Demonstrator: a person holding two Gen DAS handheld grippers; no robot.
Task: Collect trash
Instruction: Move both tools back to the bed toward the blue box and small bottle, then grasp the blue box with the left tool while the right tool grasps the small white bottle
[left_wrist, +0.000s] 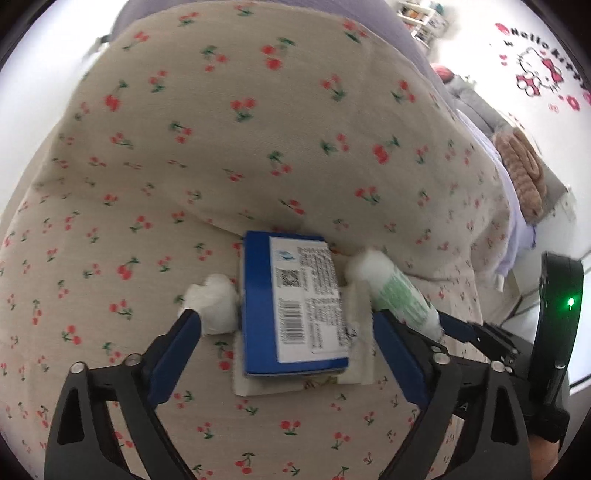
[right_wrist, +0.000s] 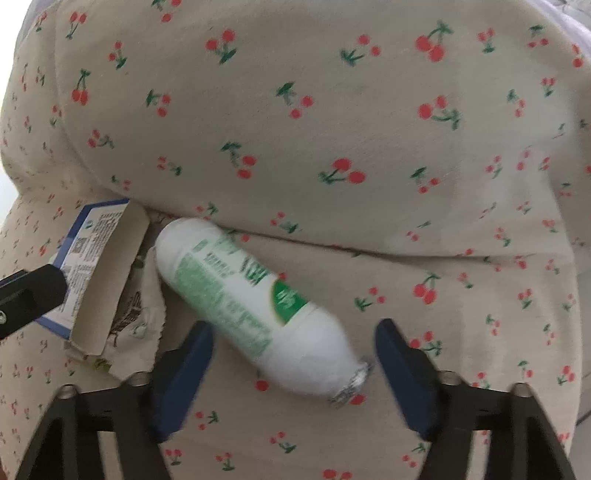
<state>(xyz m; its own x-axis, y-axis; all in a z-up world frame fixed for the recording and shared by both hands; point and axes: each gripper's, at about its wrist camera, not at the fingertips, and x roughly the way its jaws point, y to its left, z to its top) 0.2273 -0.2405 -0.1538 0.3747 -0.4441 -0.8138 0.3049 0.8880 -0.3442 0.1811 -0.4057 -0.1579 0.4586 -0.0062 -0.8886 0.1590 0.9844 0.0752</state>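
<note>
While both spread wide, left gripper (left_wrist: 288, 325) straddles blue box (left_wrist: 291, 302), right gripper (right_wrist: 295, 347) straddles bottle (right_wrist: 251, 299).

A blue box (left_wrist: 291, 302) lies flat on the cherry-print bed, its white label with barcode and QR code facing up; one end flap hangs open. Under it sits a flat white napkin (left_wrist: 358, 369) with a torn edge. A crumpled tissue (left_wrist: 212, 306) touches the box's left side. On the right, just beside the box, a white bottle (right_wrist: 255, 306) with green print lies on its side, foil-sealed mouth pointing away from the box.
</note>
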